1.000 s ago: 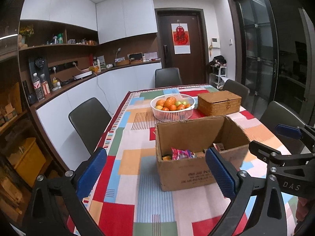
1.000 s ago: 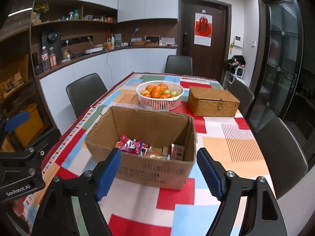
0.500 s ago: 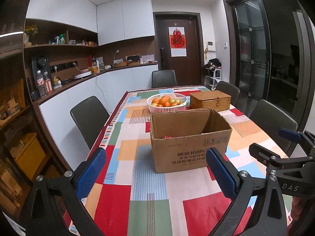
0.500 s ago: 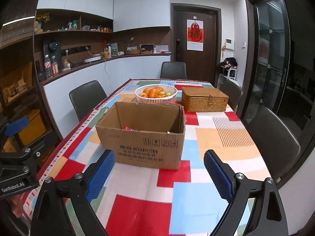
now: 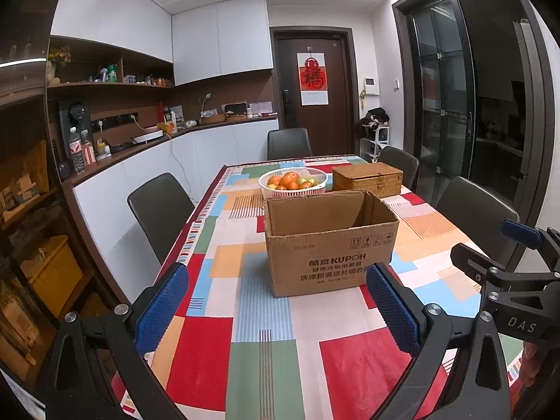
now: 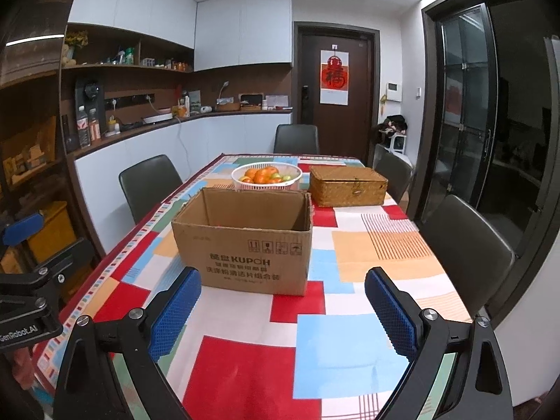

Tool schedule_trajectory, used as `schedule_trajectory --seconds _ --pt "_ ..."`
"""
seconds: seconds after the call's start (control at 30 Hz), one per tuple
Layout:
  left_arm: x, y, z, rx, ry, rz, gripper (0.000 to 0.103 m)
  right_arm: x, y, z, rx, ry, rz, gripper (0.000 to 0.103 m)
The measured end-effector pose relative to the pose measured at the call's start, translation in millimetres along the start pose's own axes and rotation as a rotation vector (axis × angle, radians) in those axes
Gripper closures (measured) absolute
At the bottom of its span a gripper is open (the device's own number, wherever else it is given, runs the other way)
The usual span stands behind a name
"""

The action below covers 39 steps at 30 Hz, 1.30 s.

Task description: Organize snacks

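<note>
The cardboard box (image 5: 330, 245) sits mid-tabletop (image 5: 266, 315), toward the near edge, its contents hidden behind its walls. Both the left gripper (image 5: 276, 301) and right gripper (image 6: 281, 309) hang empty with jaws wide apart, short of it. The box looks light but flexible; its top rim seems the best hold.

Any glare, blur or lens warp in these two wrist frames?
Left wrist view: strong fisheye bend with dark corners, cardboard box print sharp, glass door dark. Right wrist view: same warp, box crisp, soft even ceiling light, no hard shadows on the tablecloth.
</note>
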<state>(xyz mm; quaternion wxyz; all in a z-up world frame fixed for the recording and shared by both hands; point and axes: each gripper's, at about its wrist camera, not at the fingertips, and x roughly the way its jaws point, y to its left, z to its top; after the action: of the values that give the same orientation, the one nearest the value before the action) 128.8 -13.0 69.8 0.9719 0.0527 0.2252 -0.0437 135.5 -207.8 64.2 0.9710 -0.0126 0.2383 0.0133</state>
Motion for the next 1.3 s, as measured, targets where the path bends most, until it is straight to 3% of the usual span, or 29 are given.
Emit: schedule_trajectory --seconds 0.6,1.3 --pt "-13 -3 -1 0.0 -0.027 0.009 0.0 -15 -5 -1 0.0 -0.034 -0.008 0.008" --pt "-4 0 -2 -0.02 -0.003 -0.002 0.0 -14 -3 1 -0.012 -0.039 -0.016 0.008"
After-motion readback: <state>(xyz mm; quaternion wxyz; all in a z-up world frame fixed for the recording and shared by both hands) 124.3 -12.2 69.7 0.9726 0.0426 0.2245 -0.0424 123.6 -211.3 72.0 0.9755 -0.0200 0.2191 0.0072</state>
